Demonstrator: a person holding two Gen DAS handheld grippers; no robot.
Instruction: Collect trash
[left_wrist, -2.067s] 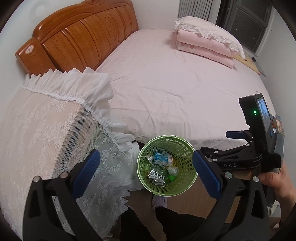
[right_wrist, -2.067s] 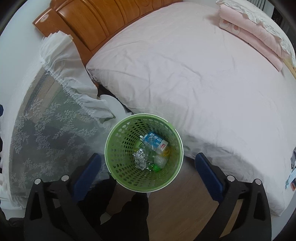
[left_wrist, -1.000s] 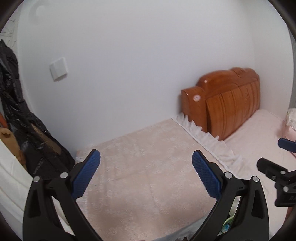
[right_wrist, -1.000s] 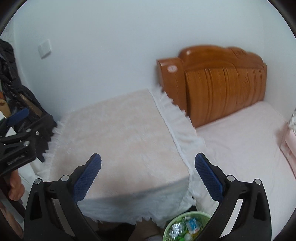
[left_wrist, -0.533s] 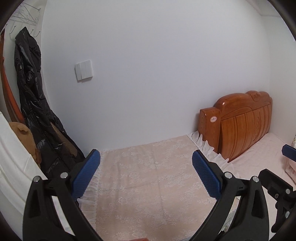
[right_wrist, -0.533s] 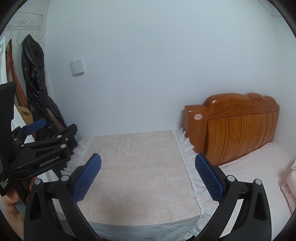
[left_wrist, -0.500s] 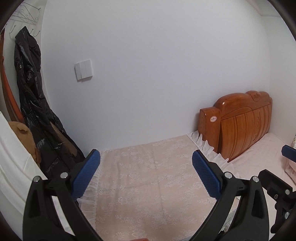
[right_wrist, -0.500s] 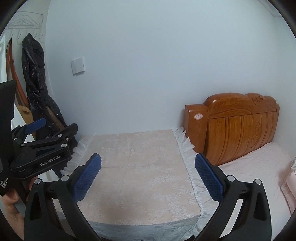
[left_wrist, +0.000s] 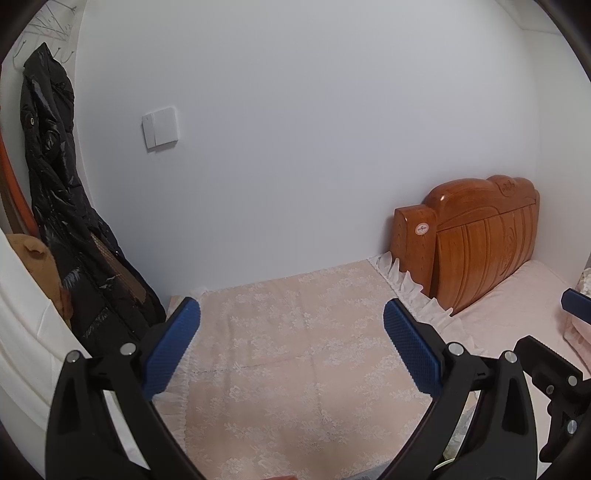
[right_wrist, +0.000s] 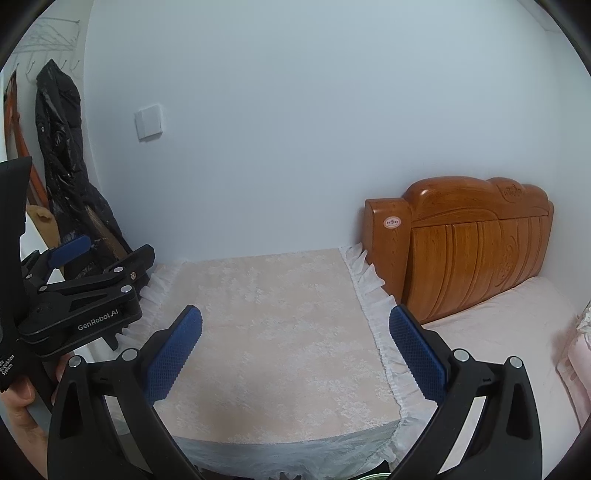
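No trash is in view in either wrist view, and the green bin lies below both frames. My left gripper is open and empty, held above a bedside table covered by a lace cloth. My right gripper is open and empty above the same lace cloth. The left gripper's body shows at the left of the right wrist view, and the right gripper's body shows at the right edge of the left wrist view.
A wooden headboard and the pink bed stand to the right. A black jacket hangs at the left by a white wall with a switch plate. A brown plush toy sits at the far left.
Both grippers have tilted up from looking down into the green bin to facing the lace-covered table and the wall. In the last half second the views hardly shifted. Both stayed open.
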